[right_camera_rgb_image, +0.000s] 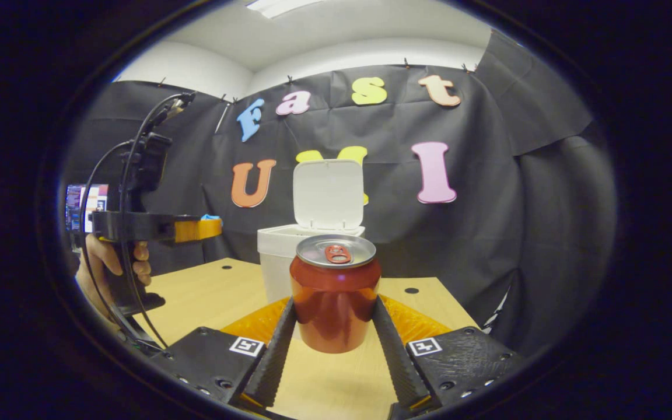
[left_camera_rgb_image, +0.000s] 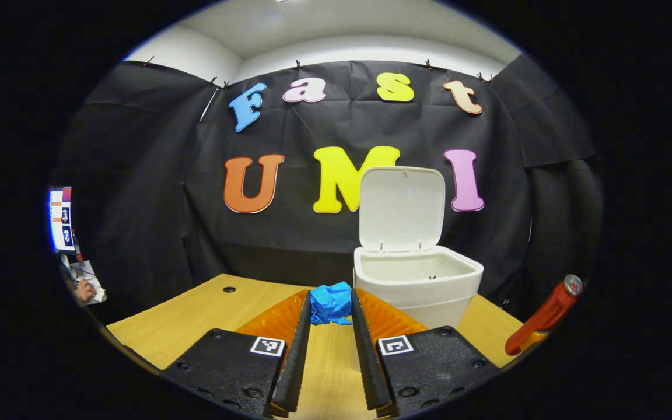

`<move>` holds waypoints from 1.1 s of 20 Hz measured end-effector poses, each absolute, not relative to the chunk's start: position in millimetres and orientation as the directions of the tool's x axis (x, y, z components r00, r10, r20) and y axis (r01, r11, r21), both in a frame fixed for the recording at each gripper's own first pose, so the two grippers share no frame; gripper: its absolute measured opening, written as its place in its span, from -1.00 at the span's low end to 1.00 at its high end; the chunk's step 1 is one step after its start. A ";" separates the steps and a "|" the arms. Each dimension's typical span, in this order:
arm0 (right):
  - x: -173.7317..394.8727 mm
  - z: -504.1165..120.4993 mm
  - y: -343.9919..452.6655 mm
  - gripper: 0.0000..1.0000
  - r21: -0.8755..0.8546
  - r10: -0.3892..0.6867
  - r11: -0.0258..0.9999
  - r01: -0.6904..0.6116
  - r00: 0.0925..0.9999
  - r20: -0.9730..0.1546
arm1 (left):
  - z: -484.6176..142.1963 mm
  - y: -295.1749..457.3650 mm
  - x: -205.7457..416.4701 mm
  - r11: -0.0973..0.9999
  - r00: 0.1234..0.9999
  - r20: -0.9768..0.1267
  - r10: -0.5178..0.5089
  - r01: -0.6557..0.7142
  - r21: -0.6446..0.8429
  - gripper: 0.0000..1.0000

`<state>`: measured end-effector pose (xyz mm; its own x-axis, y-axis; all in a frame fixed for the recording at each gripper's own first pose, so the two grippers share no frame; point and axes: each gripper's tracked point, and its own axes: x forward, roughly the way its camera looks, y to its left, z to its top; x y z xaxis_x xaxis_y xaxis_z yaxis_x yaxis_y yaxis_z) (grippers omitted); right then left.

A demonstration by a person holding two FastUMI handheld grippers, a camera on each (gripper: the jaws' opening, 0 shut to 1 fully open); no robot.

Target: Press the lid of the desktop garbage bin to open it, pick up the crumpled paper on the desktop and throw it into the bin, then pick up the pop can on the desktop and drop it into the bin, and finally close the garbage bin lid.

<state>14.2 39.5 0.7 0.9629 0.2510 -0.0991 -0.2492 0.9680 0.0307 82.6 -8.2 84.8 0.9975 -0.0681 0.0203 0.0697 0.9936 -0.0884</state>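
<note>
The white bin (left_camera_rgb_image: 423,280) stands ahead of my left tool (left_camera_rgb_image: 331,306) with its lid (left_camera_rgb_image: 401,209) up; what I see of its inside looks bare. My left tool grips the blue crumpled paper (left_camera_rgb_image: 331,303) at its tips. My right tool (right_camera_rgb_image: 335,312) clamps the red can (right_camera_rgb_image: 335,297), upright, top upward, above the bench (right_camera_rgb_image: 213,294).

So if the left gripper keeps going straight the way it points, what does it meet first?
Probably the open white bin, just right of its line. The left gripper, holding blue paper, points a little left of it; depth is unclear.

Recording booth, black cloth wall (left_camera_rgb_image: 137,233), wooden desk (left_camera_rgb_image: 196,315)
</note>
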 end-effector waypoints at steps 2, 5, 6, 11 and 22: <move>16.2 0.6 33.7 0.51 0.044 0.239 0.971 -0.236 0.966 -0.102 | 100.7 -39.3 100.3 0.983 0.986 0.057 -0.157 0.161 -0.084 -0.12; 19.5 -0.4 26.6 0.51 0.045 0.221 0.975 -0.217 0.970 -0.104 | 116.5 -69.9 128.9 0.970 0.971 0.090 -0.220 0.227 -0.082 -0.12; 20.7 -1.6 24.2 0.51 0.047 0.214 0.977 -0.210 0.971 -0.105 | 116.8 -79.3 140.5 0.965 0.967 0.089 -0.237 0.245 -0.094 -0.12; 22.0 -0.2 22.2 0.49 0.041 0.206 0.978 -0.203 0.973 -0.100 | 103.7 -103.8 201.7 0.974 0.977 0.017 -0.214 0.214 -0.071 -0.10; 32.7 -10.5 15.0 0.49 0.033 0.168 0.986 -0.165 0.977 -0.129 | 84.4 -122.9 229.0 0.981 0.981 -0.046 -0.187 0.184 -0.063 -0.08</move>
